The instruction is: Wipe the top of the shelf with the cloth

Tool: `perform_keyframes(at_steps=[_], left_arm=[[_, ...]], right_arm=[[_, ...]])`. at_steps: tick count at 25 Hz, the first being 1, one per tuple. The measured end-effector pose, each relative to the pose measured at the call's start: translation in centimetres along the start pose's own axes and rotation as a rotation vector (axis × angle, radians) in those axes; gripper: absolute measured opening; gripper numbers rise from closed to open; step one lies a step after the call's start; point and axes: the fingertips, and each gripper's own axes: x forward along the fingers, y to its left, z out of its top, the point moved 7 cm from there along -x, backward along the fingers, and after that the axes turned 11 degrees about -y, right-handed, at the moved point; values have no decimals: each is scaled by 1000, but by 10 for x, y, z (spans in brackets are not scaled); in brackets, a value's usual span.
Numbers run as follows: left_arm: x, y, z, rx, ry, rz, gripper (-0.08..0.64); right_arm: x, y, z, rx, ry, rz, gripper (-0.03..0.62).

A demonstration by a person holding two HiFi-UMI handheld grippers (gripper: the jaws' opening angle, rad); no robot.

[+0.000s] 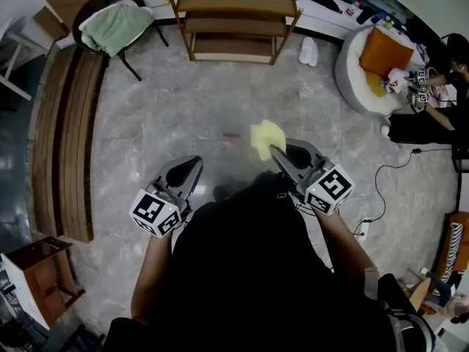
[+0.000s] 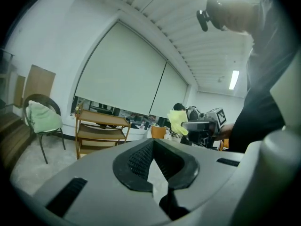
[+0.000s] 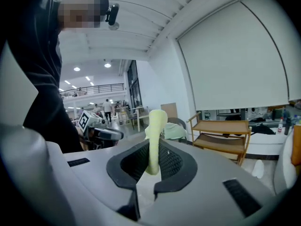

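1. Wooden shelf (image 1: 236, 19) stands by the far wall, well apart from both grippers.
2. Right gripper (image 1: 277, 152): jaws pinching the cloth.
3. Left gripper (image 1: 195, 163): jaws pressed together, nothing between.
4. Yellow cloth (image 1: 265, 138) sticks up from the right gripper's tips, over the floor (image 1: 183, 116).

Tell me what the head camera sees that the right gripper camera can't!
Only the head view shows the long wooden bench and the small brown table on the floor. Only the right gripper view shows the big window blind and the ceiling lights. Both show the yellow cloth pinched in the right gripper, the wooden shelf and the chair with a green cover.
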Motion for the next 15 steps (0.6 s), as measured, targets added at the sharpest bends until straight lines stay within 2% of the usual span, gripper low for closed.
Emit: perform_keyframes(at_steps=[4,7,11,15], left_arm=[[-7,16,-9,-38,12,1,9],[-2,26,-9,-51,11,4,9],[17,45,-5,-77,2,36,9],[54,64,2,-72,20,58,9]], right_arm=[[-7,-7,1,3,23,-76,41],[-2,-18,5,3,28,-97,41],[19,-48,11,25,21,-86,41],[44,-89,13,43,20,-37,41]])
